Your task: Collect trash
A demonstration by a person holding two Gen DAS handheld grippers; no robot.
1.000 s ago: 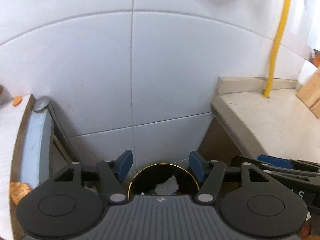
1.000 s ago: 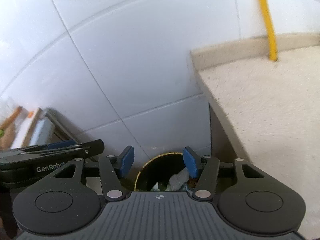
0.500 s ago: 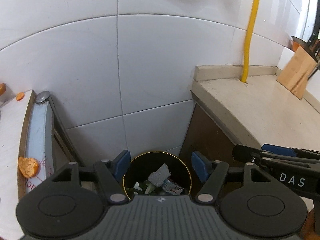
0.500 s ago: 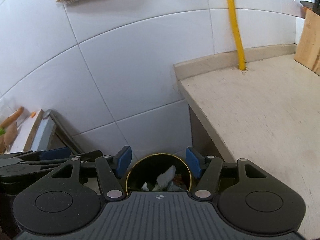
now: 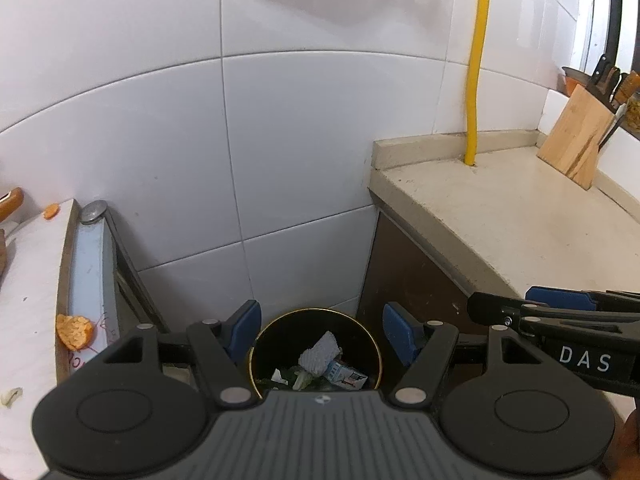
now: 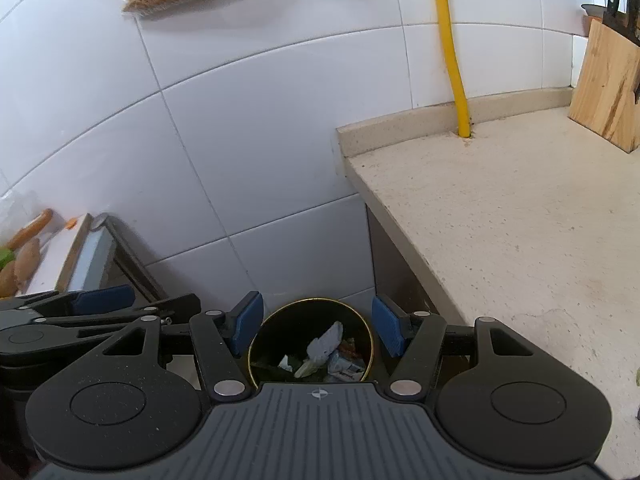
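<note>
Left gripper (image 5: 320, 330): jaws parted wide, blue pads apart, nothing held between them. Right gripper (image 6: 316, 326): jaws likewise spread, empty. Both angled downward over a round black trash bin (image 5: 256, 346) with a gold rim, standing on the floor in the gap between the beige counter (image 5: 520, 216) and a white board (image 5: 28, 280) at the left. Seen through the gap of each pair of jaws, well below the pads, not touching them: trash in the bin, a crumpled white wad (image 5: 319, 354), a printed wrapper (image 5: 346, 376), green scraps. Orange peel (image 5: 74, 332) on the board's edge, well left of the left pad. Wooden knife block (image 6: 608, 88) far back on the counter, yellow pipe (image 6: 450, 44) against the tiled wall.
</note>
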